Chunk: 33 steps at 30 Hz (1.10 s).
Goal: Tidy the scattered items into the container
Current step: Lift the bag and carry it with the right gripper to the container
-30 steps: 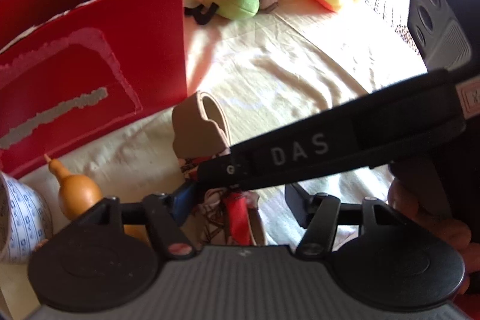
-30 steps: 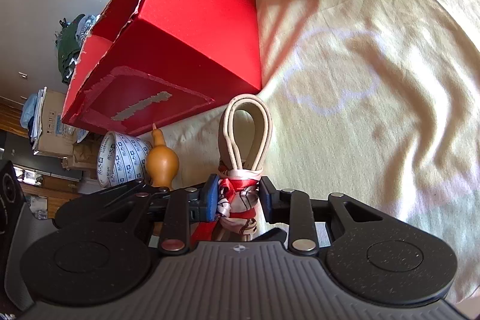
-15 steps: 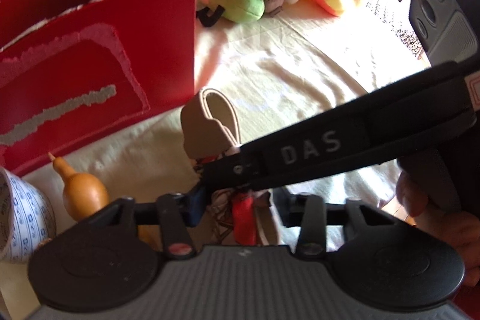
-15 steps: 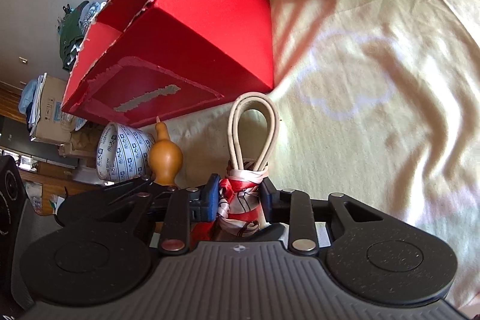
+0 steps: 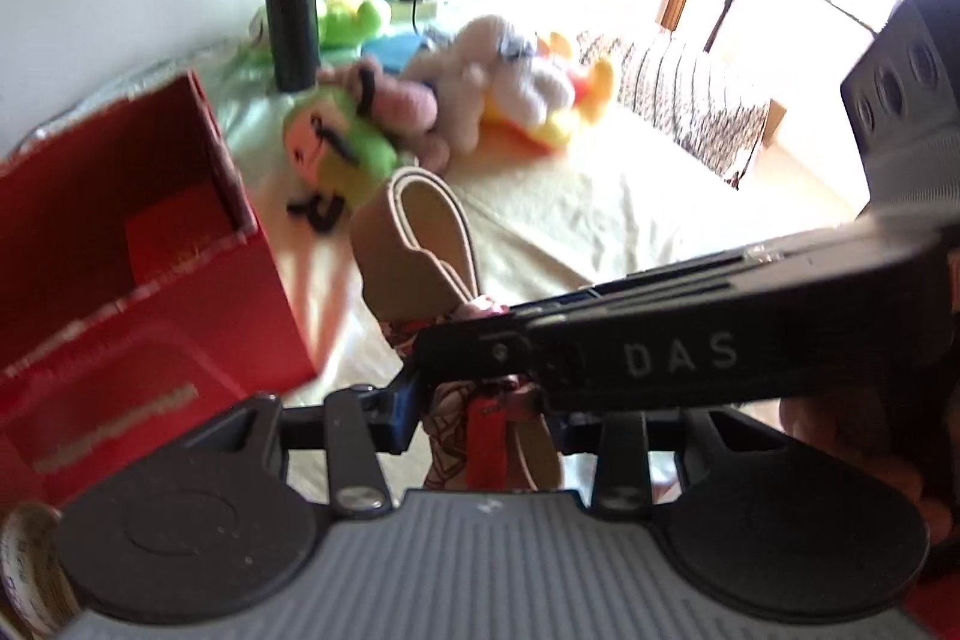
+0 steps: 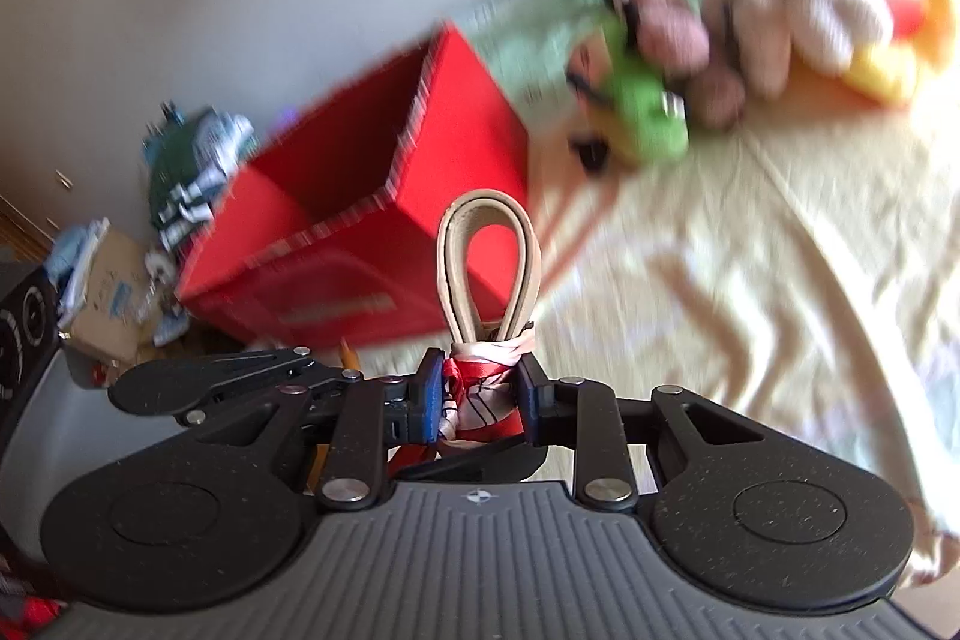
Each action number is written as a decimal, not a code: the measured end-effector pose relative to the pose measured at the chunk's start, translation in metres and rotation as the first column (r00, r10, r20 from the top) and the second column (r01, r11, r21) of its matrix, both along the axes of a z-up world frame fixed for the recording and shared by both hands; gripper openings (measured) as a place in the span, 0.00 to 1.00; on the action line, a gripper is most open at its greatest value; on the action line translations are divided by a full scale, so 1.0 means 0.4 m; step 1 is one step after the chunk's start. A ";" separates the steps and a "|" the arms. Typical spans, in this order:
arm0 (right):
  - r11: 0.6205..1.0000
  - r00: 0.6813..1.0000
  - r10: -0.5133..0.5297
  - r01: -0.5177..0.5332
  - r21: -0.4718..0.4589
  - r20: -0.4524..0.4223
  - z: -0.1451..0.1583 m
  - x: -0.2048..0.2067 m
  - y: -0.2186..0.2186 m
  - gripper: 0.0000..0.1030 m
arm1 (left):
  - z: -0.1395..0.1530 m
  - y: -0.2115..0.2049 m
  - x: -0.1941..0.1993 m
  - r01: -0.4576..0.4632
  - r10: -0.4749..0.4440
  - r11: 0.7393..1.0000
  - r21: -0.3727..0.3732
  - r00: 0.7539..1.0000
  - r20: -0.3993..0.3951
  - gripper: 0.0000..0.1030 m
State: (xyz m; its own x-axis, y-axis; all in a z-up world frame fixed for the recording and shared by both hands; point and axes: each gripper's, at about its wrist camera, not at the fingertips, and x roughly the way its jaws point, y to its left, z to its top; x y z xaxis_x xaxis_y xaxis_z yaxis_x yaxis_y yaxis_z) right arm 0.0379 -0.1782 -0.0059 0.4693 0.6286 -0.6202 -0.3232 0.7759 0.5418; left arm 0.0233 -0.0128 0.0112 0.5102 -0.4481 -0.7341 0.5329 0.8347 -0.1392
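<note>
Carrying this bundle to the red box (image 5: 180, 340), which stands to the left of and beyond both pairs of fingers with its open top showing, looks like the step in hand, and doing it well depends on the two hands travelling as one. The left gripper (image 5: 480, 409) has just been closing, and its fingers are now clamped low on the bundle. Only the blue pad on the left shows clearly, since the other finger is hidden behind the black body of the right gripper (image 6: 480, 391) crossing in front. That one has also just been closing, and its fingers pinch the red-and-white scarf (image 6: 480, 370) wrapped round the foot of the beige strap (image 5: 432, 244). The strap's loop stands up just ahead of the fingertips and appears to hang clear of the cream cloth (image 5: 600, 232). Because the two grips sit so close on a soft, slippery knot, any pulling apart or twisting could tug the scarf loose, so both grips should stay firm and move at an even pace. The loop ought to clear the torn rim before the bundle is lowered, and both pairs of fingers should part only once it is inside. The plush toys (image 5: 336, 148), farther ahead and to the right, lie well out of the path.
</note>
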 end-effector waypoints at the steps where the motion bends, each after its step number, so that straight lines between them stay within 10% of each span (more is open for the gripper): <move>1: 1.000 1.000 -0.004 0.003 0.011 0.029 0.011 -0.004 0.001 0.27 | 0.017 0.006 -0.001 -0.003 0.004 1.000 -0.009 1.000 0.017 0.36; 17: 0.990 0.971 0.059 -0.086 0.108 0.233 0.156 0.120 0.219 0.27 | 0.166 0.220 0.103 -0.130 0.121 0.991 0.037 0.976 0.183 0.36; 33: 0.980 0.992 0.123 -0.126 -0.157 -0.028 0.115 0.313 0.524 0.26 | 0.047 0.443 0.365 -0.134 0.130 0.991 -0.013 0.979 -0.155 0.37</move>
